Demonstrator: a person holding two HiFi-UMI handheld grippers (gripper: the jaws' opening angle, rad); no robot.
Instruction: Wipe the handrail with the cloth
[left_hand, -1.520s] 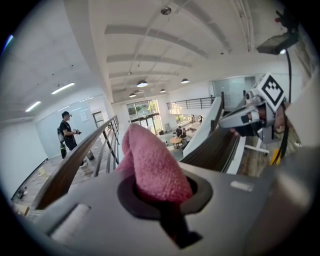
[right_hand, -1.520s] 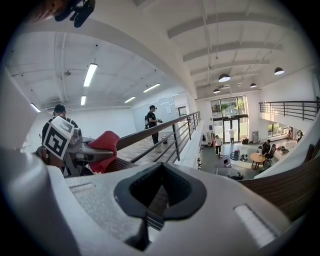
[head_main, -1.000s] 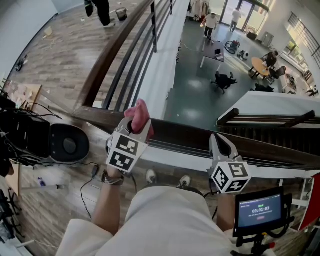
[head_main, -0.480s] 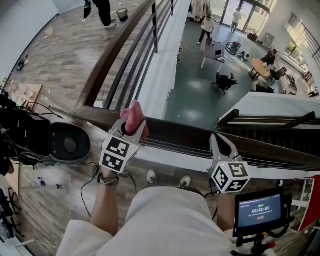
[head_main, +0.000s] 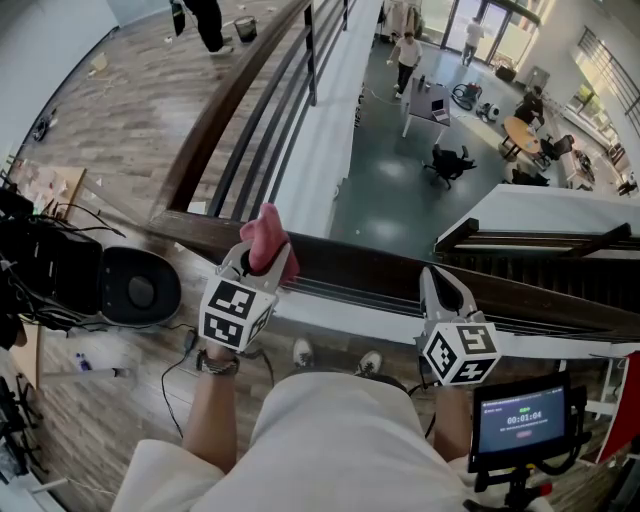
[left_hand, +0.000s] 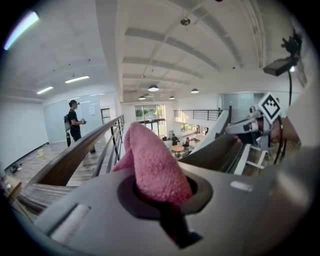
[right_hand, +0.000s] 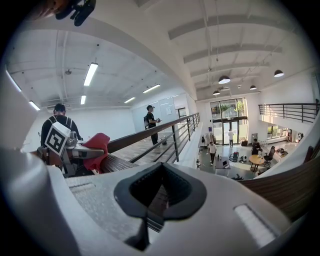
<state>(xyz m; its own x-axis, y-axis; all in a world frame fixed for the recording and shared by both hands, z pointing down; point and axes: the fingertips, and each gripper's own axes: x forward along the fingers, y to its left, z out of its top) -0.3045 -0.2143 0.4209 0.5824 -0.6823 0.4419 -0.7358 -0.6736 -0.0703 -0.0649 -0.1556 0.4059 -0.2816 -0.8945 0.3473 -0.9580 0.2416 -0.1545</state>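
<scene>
A pink cloth (head_main: 266, 236) sticks up out of my left gripper (head_main: 261, 258), which is shut on it and rests against the dark wooden handrail (head_main: 365, 266) near its corner. In the left gripper view the cloth (left_hand: 152, 165) fills the gap between the jaws, with the handrail (left_hand: 62, 167) running off behind it. My right gripper (head_main: 442, 288) sits further right on the same rail, shut with nothing in it. The right gripper view shows the handrail (right_hand: 122, 161) leading to the left gripper and the cloth (right_hand: 98, 148).
A second rail (head_main: 228, 108) with black bars runs away at the corner. Beyond the rail is a drop to a lower floor with people and tables (head_main: 425, 105). A black round device (head_main: 137, 290) and cables lie to the left. A small screen (head_main: 520, 420) stands low right.
My left gripper has slid a little to the left along the rail with the cloth still in it. The right gripper has stayed put.
</scene>
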